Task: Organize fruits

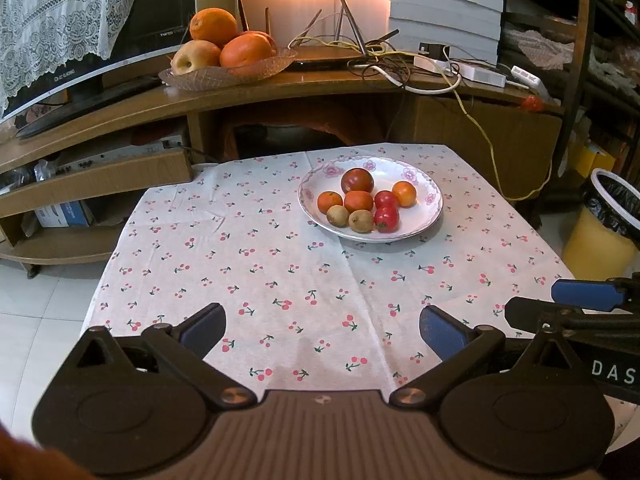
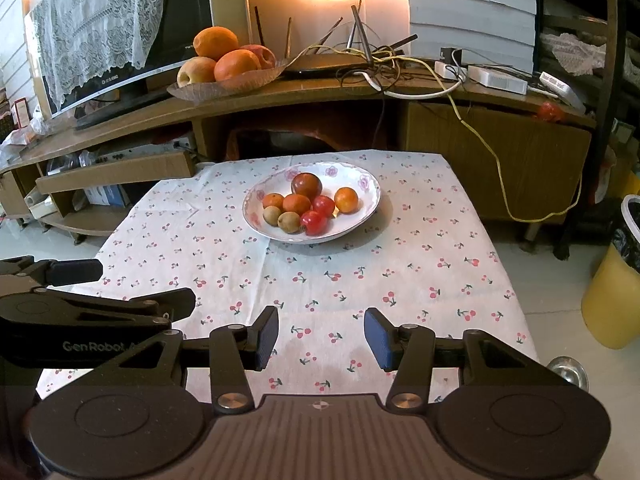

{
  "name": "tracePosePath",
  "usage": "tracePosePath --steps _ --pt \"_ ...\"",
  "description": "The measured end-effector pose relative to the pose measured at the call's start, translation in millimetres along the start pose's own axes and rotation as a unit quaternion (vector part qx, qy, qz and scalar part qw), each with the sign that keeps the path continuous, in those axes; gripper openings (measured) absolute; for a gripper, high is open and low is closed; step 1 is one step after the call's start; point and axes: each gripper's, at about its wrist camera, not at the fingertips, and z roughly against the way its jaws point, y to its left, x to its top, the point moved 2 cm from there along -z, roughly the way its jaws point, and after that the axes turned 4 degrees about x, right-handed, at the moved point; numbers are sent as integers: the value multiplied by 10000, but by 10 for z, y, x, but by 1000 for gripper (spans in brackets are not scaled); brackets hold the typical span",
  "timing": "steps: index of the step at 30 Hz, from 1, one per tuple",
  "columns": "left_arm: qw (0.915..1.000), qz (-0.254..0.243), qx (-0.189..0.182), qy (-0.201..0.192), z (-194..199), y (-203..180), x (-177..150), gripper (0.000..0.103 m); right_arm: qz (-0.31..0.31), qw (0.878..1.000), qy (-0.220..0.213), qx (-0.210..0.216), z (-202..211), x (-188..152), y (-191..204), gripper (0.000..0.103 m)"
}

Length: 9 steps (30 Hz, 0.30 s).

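Both claws hover empty over the near desk point(image 1: 304, 280): left claw point(image 1: 322, 332) spread wide, right claw point(image 2: 321, 338) also apart. The fruits point(image 1: 366, 202) sit piled in the white bowl point(image 1: 434, 196) at the far end; the two brownish ones are perhaps kiwis.

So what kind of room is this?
Probably a home living room: a lace-draped black television on a long wooden TV cabinet, and a cherry-print tablecloth under a white flowered fruit plate.

Bare tablecloth point(image 1: 280, 280) before fruit plate point(image 1: 434, 210)
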Motion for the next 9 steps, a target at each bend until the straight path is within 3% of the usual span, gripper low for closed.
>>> tracePosePath --steps 9 --pt "9998 -76 82 -139 41 -22 -3 103 -27 10000 22 -25 -11 -14 -9 50"
